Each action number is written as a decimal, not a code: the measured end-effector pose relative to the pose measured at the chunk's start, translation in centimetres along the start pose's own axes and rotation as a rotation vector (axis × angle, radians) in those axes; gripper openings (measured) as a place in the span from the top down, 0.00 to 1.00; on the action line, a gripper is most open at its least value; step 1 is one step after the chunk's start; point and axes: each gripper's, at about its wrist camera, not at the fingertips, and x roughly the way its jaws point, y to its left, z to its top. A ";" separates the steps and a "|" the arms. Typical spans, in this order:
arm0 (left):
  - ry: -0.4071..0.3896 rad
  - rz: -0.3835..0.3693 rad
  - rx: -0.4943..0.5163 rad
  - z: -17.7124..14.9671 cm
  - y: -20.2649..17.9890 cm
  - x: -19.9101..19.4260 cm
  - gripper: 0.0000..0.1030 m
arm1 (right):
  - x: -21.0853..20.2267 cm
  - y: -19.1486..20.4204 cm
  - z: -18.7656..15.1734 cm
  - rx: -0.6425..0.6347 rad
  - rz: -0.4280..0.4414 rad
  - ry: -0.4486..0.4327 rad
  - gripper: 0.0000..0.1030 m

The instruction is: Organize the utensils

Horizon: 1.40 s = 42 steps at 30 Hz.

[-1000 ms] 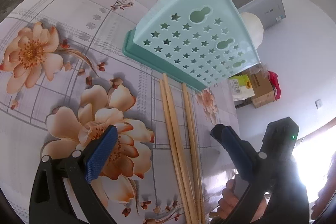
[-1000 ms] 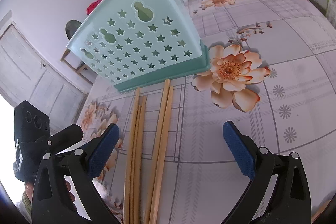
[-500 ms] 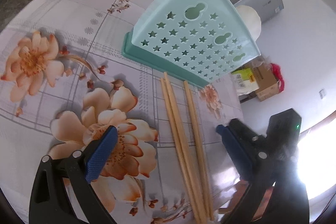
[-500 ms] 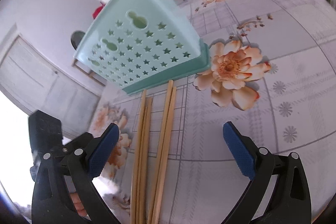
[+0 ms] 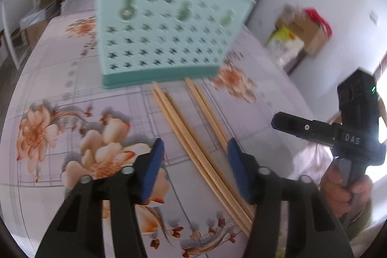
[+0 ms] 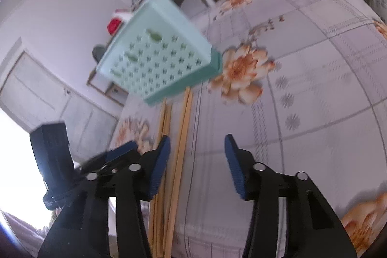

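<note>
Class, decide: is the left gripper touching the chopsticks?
Apart: in the left wrist view, table shows between both pads of the left gripper and the chopsticks.

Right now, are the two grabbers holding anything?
Left gripper: jaws open, just been closing, wooden chopsticks between them, not gripped.
Right gripper: same, nothing gripped.

White "DAS" on the right gripper [image 5: 285, 123].
</note>
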 end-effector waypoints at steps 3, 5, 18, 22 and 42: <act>0.011 0.012 0.061 -0.1 -1.2 1.0 0.60 | 0.4 0.9 -1.1 -0.026 -0.023 0.023 0.60; 0.021 0.025 0.085 -0.1 -1.6 1.7 0.62 | 0.7 1.2 -1.6 -0.034 -0.029 0.040 0.60; 0.037 0.038 0.048 -1.5 1.1 2.1 0.82 | 1.9 3.1 -2.2 -0.080 -0.061 0.068 0.66; 0.027 0.034 0.032 -1.7 2.0 1.2 0.90 | 2.4 3.4 -2.3 -0.084 -0.063 0.077 0.68; 0.031 0.097 -0.146 -3.1 6.2 -1.3 0.94 | 5.2 5.0 -2.3 -0.164 -0.129 0.113 0.84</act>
